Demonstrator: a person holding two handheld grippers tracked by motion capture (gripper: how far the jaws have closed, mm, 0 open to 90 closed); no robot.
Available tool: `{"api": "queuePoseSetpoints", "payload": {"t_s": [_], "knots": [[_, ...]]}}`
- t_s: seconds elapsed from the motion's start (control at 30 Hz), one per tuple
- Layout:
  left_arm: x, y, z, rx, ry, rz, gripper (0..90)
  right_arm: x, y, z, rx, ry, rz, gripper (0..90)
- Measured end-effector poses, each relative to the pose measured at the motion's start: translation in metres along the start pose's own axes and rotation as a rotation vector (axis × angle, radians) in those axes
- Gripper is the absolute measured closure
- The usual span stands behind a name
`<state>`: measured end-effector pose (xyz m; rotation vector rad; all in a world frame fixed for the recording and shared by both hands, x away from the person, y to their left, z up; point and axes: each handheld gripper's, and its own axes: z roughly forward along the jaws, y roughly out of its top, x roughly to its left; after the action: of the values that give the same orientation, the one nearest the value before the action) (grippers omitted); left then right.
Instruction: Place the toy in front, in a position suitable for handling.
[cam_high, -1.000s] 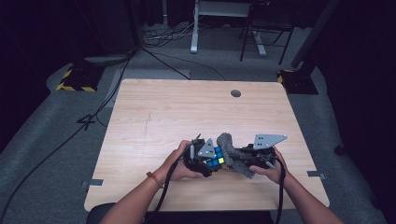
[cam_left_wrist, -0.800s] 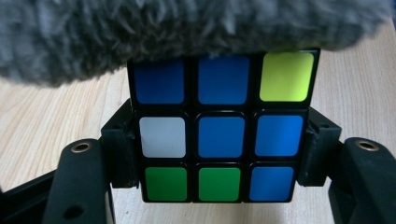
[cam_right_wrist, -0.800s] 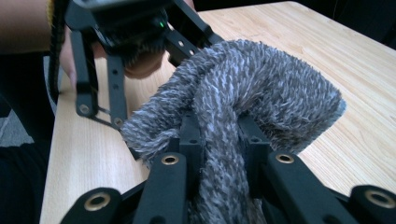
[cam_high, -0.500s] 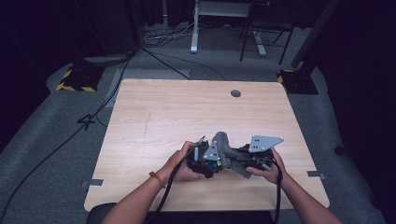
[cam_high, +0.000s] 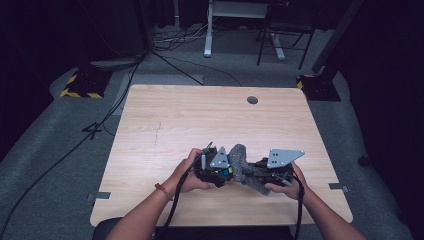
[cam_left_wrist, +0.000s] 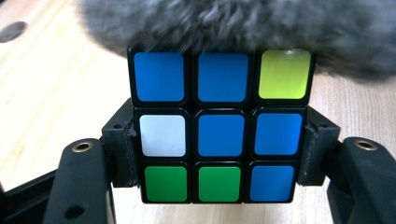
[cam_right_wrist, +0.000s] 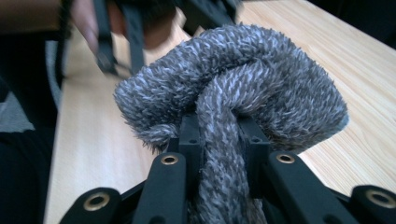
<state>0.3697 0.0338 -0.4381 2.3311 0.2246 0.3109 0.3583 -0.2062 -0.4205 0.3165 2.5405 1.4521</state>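
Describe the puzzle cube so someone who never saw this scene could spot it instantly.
On the wooden table, near its front edge, two hand-held grippers meet. The left gripper clamps a puzzle cube by its sides, right against a fuzzy grey cloth. Unlike the cloth, it is hard and black-framed, with blue, green, white and yellow squares.

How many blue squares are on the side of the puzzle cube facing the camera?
5 on the cube face seen from the left gripper: two top left and middle, two centre and right of the middle row, one bottom right. Other faces are hidden.
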Motion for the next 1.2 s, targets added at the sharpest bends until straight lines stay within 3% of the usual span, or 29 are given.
{"api": "queuePoseSetpoints", "payload": {"t_s": [0.13,0.3,0.43,0.63,0.8,0.97,1.07,1.2], "knots": [[-0.007,0.002,0.009,0.015,-0.021,0.017,33.6,0.005,0.005,0.001,-0.010,-0.017,-0.029,75.9],[-0.011,0.005,0.008,0.011,-0.025,0.033,33.7,-0.002,0.003,0.000,-0.006,-0.051,-0.014,75.9],[-0.009,0.006,0.000,-0.008,-0.020,0.033,33.7,-0.015,-0.005,0.000,0.033,-0.083,0.035,76.0],[-0.003,0.004,-0.015,-0.047,0.005,0.013,33.6,-0.023,-0.016,0.001,0.075,-0.084,0.077,76.1],[0.002,0.001,-0.017,-0.043,0.013,0.002,33.6,-0.015,-0.012,0.000,0.063,-0.057,0.052,76.3],[0.000,0.000,-0.008,-0.012,0.009,0.002,33.6,-0.005,-0.004,0.001,0.027,-0.017,0.023,76.3],[-0.007,0.002,-0.002,0.006,0.001,0.036,33.6,0.001,0.002,0.001,0.003,-0.004,0.005,76.3],[-0.010,0.004,0.001,0.014,0.004,0.043,33.6,0.005,0.007,0.001,0.002,-0.035,-0.018,76.2]]}}
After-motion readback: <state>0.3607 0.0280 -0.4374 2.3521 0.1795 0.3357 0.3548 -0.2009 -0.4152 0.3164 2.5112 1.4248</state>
